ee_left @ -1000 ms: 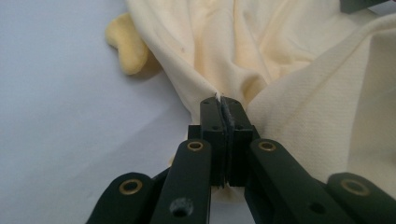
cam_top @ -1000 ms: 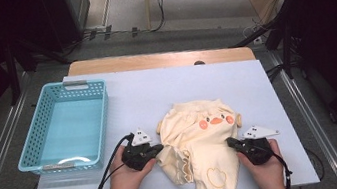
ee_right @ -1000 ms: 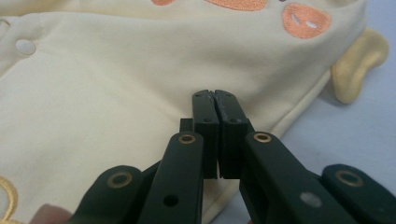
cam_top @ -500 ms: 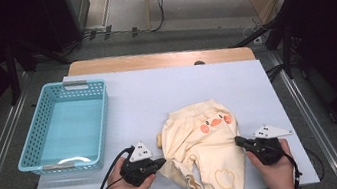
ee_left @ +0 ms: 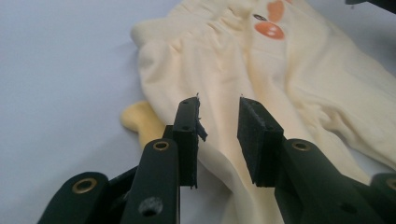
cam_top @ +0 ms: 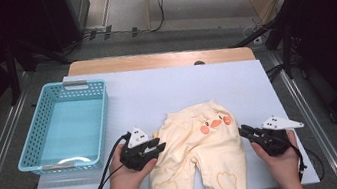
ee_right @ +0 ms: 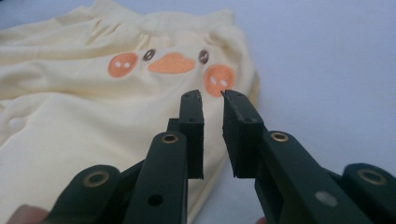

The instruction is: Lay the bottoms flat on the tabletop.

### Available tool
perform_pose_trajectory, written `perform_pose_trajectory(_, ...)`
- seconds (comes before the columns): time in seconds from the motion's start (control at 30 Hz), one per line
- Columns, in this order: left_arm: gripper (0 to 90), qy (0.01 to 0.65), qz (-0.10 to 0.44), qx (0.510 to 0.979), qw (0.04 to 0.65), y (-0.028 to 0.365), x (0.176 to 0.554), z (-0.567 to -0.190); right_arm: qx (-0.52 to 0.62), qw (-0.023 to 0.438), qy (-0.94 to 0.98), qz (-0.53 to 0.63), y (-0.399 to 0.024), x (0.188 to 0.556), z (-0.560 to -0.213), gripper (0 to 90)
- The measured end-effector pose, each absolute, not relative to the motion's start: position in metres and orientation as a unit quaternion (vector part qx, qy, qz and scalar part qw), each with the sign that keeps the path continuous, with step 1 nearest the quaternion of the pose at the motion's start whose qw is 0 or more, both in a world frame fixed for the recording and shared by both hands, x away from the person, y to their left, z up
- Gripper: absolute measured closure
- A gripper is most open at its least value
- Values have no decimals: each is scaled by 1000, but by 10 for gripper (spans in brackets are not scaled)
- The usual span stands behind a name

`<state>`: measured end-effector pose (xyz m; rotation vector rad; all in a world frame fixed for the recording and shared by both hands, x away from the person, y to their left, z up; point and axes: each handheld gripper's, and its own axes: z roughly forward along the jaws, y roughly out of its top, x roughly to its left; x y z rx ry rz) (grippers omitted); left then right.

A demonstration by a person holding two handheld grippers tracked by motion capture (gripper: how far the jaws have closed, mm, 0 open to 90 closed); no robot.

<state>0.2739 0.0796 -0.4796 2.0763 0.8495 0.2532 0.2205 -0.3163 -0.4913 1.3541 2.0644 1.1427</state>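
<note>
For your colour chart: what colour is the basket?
Light blue basket, best in the high view.

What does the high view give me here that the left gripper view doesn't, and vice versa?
High view: the blue basket left of the pants, both pant legs with their paw prints, the right gripper at the other side, and the person's hands. Left gripper view: the left gripper close up, jaws parted with nothing between them, having just been opening, and a darker yellow bit peeking from under the pants. Both: the yellow duck-face pants flat on the white table.
</note>
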Motion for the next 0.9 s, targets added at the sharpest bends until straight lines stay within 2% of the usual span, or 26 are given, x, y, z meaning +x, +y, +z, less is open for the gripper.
perform_pose_trajectory(0.17, 800, 371, 126, 823, 411, 75, 293, -489, 491, 219, 743, 398, -322, 239, -488, 879)
perform_pose_trajectory(0.27, 816, 379, 124, 825, 401, 73, 300, -497, 495, 222, 745, 388, -323, 248, -490, 879)
perform_pose_trajectory(0.33, 752, 383, 113, 830, 390, 70, 303, -501, 500, 216, 744, 386, -323, 254, -493, 846)
perform_pose_trajectory(0.43, 618, 379, 112, 840, 373, 66, 305, -506, 505, 197, 745, 389, -323, 263, -500, 703)
perform_pose_trajectory(0.57, 541, 375, 121, 843, 368, 61, 307, -507, 508, 193, 747, 383, -319, 273, -506, 601)
perform_pose_trajectory(0.9, 519, 382, 127, 836, 371, 45, 329, -504, 499, 184, 752, 389, -307, 299, -501, 583)
